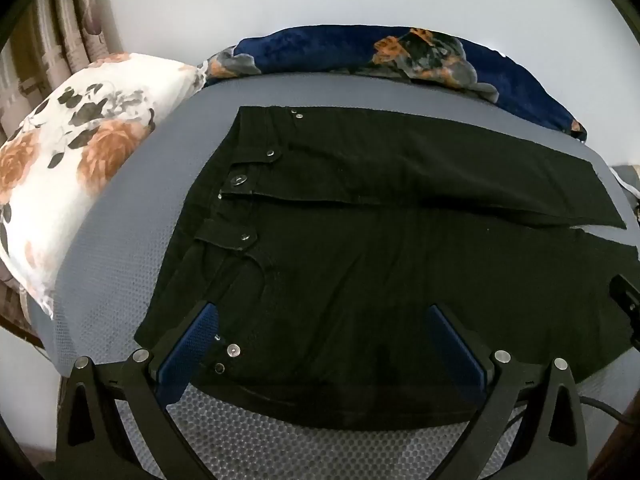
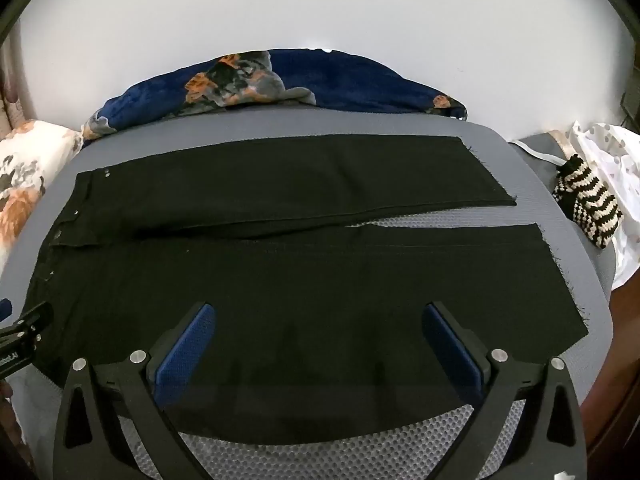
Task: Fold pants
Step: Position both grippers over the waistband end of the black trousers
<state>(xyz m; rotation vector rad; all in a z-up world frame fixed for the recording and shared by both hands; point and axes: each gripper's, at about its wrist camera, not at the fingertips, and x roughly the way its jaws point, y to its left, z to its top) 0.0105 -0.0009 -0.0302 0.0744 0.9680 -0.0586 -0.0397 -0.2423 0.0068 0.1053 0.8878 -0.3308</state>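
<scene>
While the black denim pants (image 2: pixel 304 264) are spread flat and unfolded on the grey honeycomb-textured mattress cover of the bed (image 2: pixel 304 440), both grippers are held above the near edge of the fabric, tilted downward. The waistband with its silver rivets and button (image 1: pixel 239 179) is seen at the left end, and the two legs are laid side by side toward the right, with a narrow wedge of grey cover exposed between them near the frayed hems (image 2: pixel 532 236).

The left gripper (image 1: pixel 320 344) is held over the hip and pocket area, its jaws spread as wide as they go, with nothing gripped; one blue-padded finger (image 1: pixel 188 352) is seen just beside the pocket rivets. The right gripper (image 2: pixel 320 344) is held over the near leg, its jaws likewise fully spread and empty, the fabric lying untouched between the pads as far as can be told.

A white pillow printed with orange and grey flowers (image 1: pixel 76 160) is set at the left of the bed, and a dark blue floral plush blanket (image 1: pixel 400 60) is bunched along the far edge against the pale wall. A black-and-cream striped knitted item (image 2: pixel 588 200) is seen at the right edge.
</scene>
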